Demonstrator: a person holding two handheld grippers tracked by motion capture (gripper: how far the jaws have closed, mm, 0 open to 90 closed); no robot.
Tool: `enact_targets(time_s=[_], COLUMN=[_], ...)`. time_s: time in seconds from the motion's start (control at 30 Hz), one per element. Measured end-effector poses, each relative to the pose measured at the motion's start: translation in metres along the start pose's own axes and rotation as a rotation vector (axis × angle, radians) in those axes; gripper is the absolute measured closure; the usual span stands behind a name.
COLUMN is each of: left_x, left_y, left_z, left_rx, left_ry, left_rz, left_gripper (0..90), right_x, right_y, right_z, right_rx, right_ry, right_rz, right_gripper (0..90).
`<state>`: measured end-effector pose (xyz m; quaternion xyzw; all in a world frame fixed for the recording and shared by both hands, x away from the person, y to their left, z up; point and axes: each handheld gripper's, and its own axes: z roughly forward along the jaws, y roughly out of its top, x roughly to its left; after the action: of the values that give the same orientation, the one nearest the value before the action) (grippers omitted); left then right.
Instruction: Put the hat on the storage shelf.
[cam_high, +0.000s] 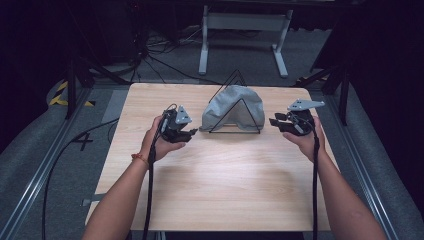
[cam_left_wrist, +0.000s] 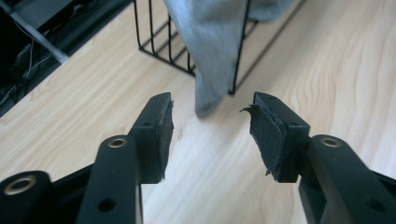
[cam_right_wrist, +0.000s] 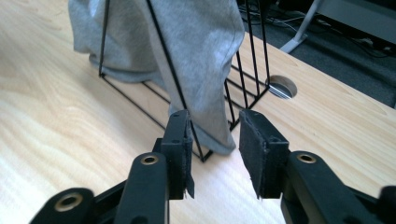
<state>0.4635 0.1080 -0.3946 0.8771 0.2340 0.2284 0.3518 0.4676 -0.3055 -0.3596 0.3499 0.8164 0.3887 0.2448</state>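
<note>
Two parted grippers (cam_high: 189, 134) (cam_high: 275, 121) flanking crosswise cloth-draped rack (cam_high: 234, 111).

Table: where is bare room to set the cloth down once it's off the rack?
The table's whole near half, between the forearms, is bare. The far-left corner too. It's crowded mid-far edge: grey cloth draped on the wire rack, left gripper and right gripper flanking it.

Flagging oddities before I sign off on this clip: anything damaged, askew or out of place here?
One thing: the pad on a finger of the left gripper is frayed, its upper edge peeling away in a curl. The grey cloth draped over the black wire rack hangs unevenly, a corner trailing onto the table.
</note>
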Motion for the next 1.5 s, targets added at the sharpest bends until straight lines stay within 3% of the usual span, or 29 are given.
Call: enact_targets(time_s=[0.17,0.33,0.47,0.73,0.87,0.93,1.13,1.3,1.4,1.5], left_x=[-0.006,-0.01,-0.016,-0.031,-0.041,-0.045,-0.044,-0.042,-0.043,-0.043], left_y=[-0.016,-0.029,-0.042,-0.07,-0.09,-0.101,-0.125,-0.138,-0.147,-0.153], left_z=[-0.013,-0.024,-0.03,-0.043,-0.044,-0.044,-0.049,-0.053,-0.054,-0.054], left_rx=[0.014,0.042,0.103,0.127,0.151,0.15,0.131,0.109,0.079,0.04], left_ry=[-0.023,-0.031,-0.054,-0.082,-0.095,-0.089,-0.101,-0.134,-0.153,-0.148], left_rz=[-0.014,-0.002,0.006,0.002,-0.016,-0.022,-0.079,-0.129,-0.183,-0.205], left_gripper=[40.7,36.6,32.5,28.8,28.2,28.0,27.5,26.1,22.5,20.6], right_x=[0.006,0.013,0.018,0.026,0.028,0.029,0.028,0.031,0.033,0.034], right_y=[-0.009,-0.022,-0.034,-0.068,-0.09,-0.104,-0.147,-0.174,-0.188,-0.19], right_z=[-0.015,-0.027,-0.034,-0.052,-0.059,-0.063,-0.074,-0.082,-0.086,-0.088], right_rx=[0.015,0.033,0.047,0.078,0.081,0.098,0.089,0.116,0.104,0.101], right_ry=[-0.005,-0.012,-0.02,-0.019,-0.029,-0.053,-0.054,-0.049,-0.04,-0.06], right_rz=[-0.024,-0.051,-0.066,-0.085,-0.059,-0.071,0.038,0.074,0.107,0.12], right_gripper=[60.3,57.9,55.3,51.0,47.1,45.3,40.3,35.4,31.8,27.3])
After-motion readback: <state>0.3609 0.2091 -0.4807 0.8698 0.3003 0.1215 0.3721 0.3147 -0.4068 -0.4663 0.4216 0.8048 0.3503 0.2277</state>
